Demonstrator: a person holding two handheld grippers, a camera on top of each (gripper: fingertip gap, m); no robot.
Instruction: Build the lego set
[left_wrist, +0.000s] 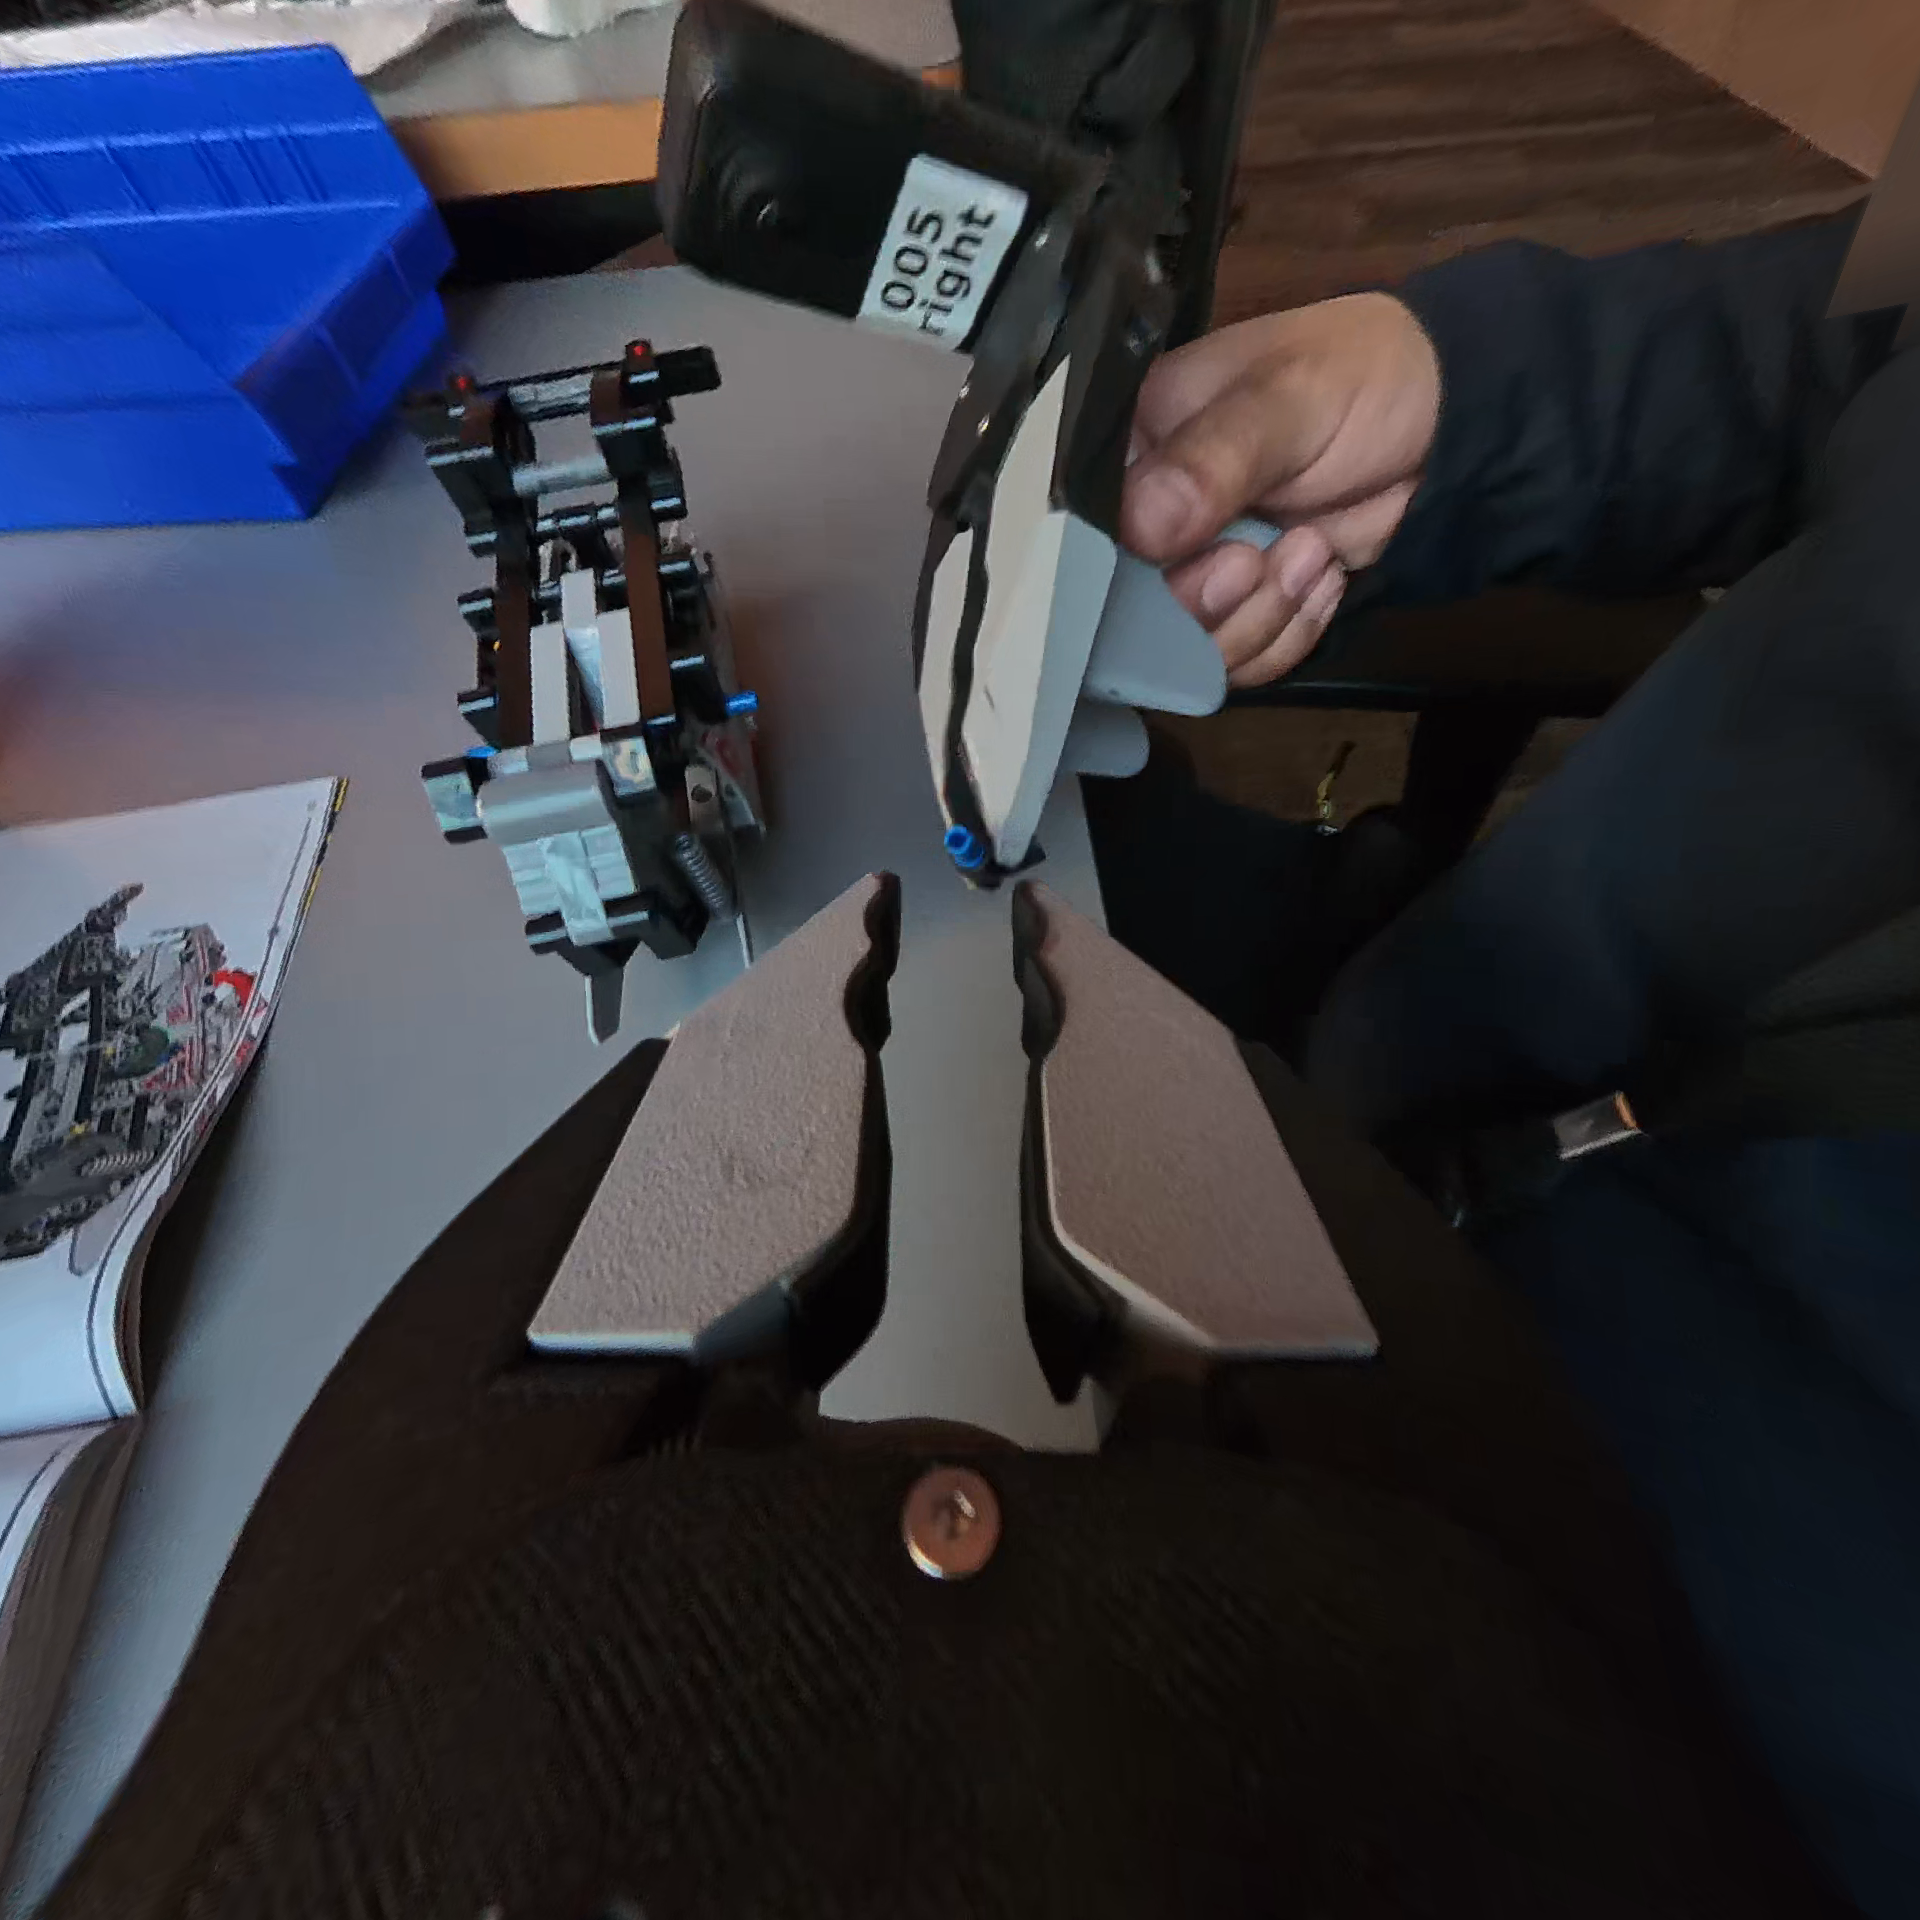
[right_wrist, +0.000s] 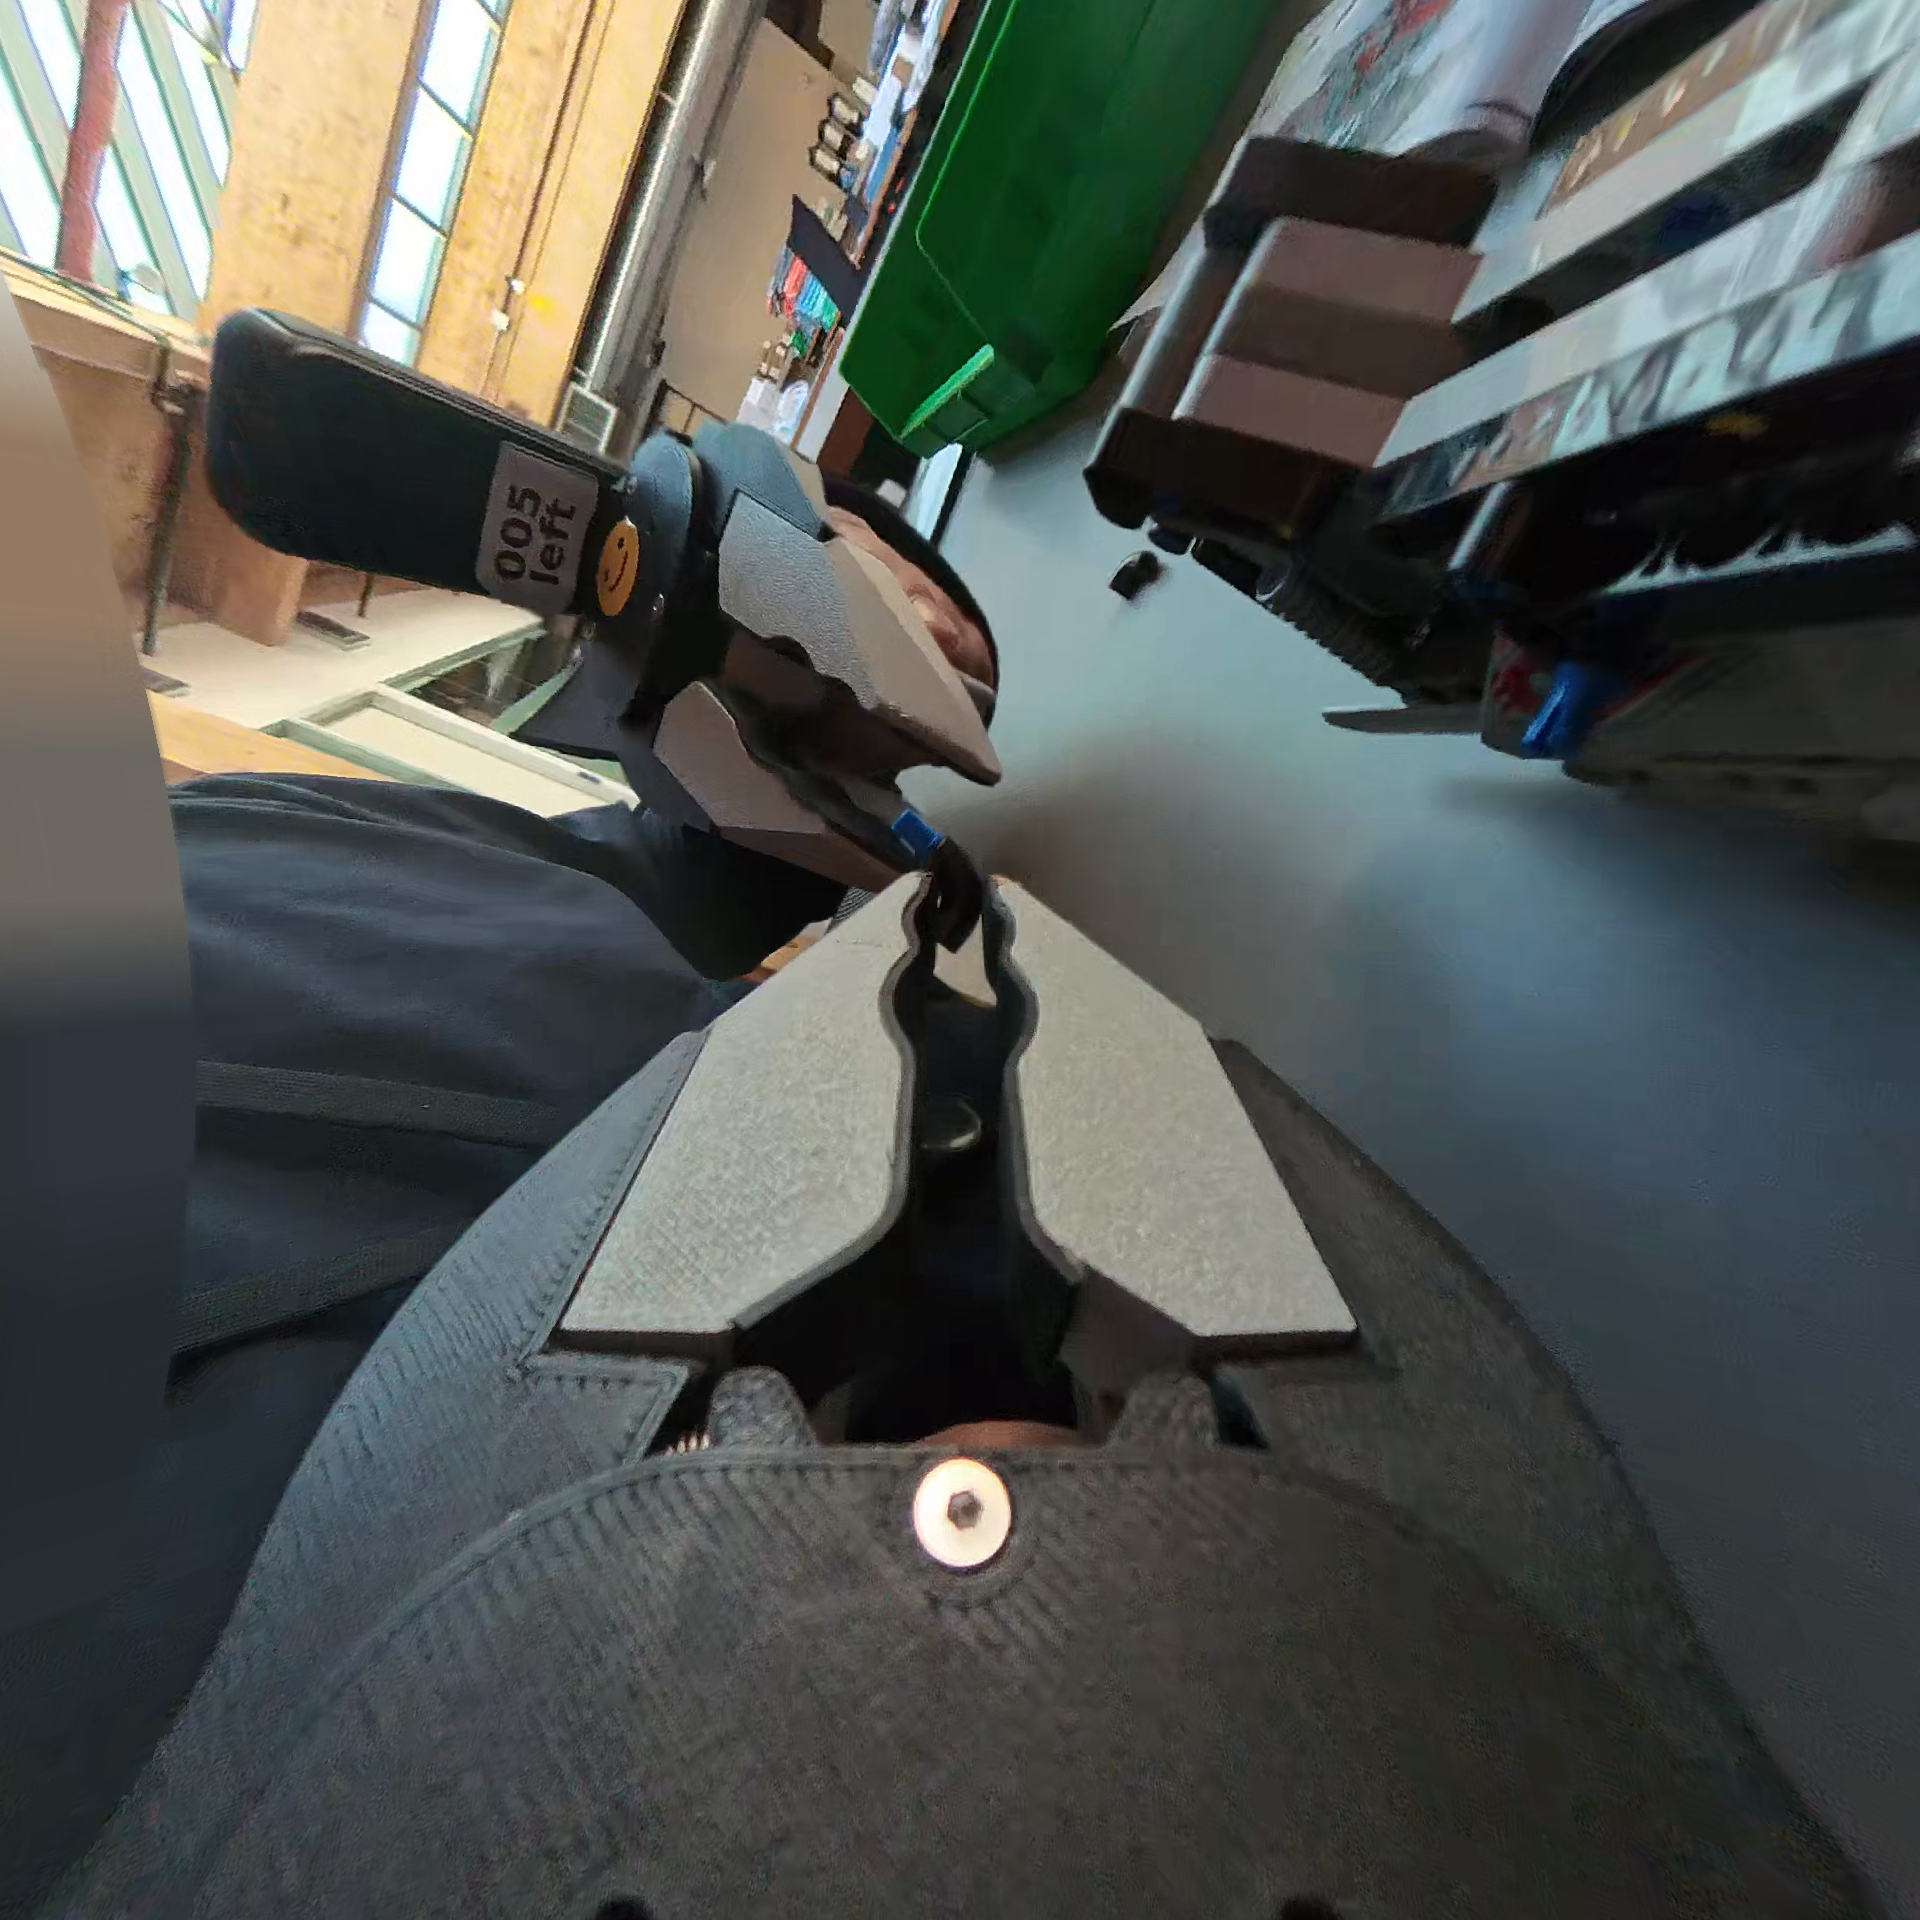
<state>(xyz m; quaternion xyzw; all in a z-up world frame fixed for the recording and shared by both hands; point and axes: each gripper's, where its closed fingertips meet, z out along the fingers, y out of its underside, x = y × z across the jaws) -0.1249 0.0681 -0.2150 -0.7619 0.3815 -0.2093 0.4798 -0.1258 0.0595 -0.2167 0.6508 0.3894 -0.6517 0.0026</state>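
The part-built black and grey lego model (left_wrist: 592, 675) stands on the grey table (left_wrist: 312, 644); it also fills the upper right of the right wrist view (right_wrist: 1558, 436). My right gripper (right_wrist: 958, 899) is shut on a small black lego piece (right_wrist: 951, 914) with a blue pin (right_wrist: 916, 831) sticking out. In the left wrist view it comes down from above (left_wrist: 995, 868), with the blue pin (left_wrist: 961, 840) at its tip. My left gripper (left_wrist: 954, 899) is open and empty, its tips just short of that piece. In the right wrist view the left gripper (right_wrist: 940, 805) has the blue pin at its fingertips.
An open instruction booklet (left_wrist: 156, 987) lies at the left. A blue bin (left_wrist: 187, 291) stands at the back left and a green bin (right_wrist: 1018, 208) farther off. A small black piece (right_wrist: 1135, 574) lies on the table near the model. A hand (left_wrist: 1278, 468) grips the right gripper. Left and right tips are no more than a few centimetres apart.
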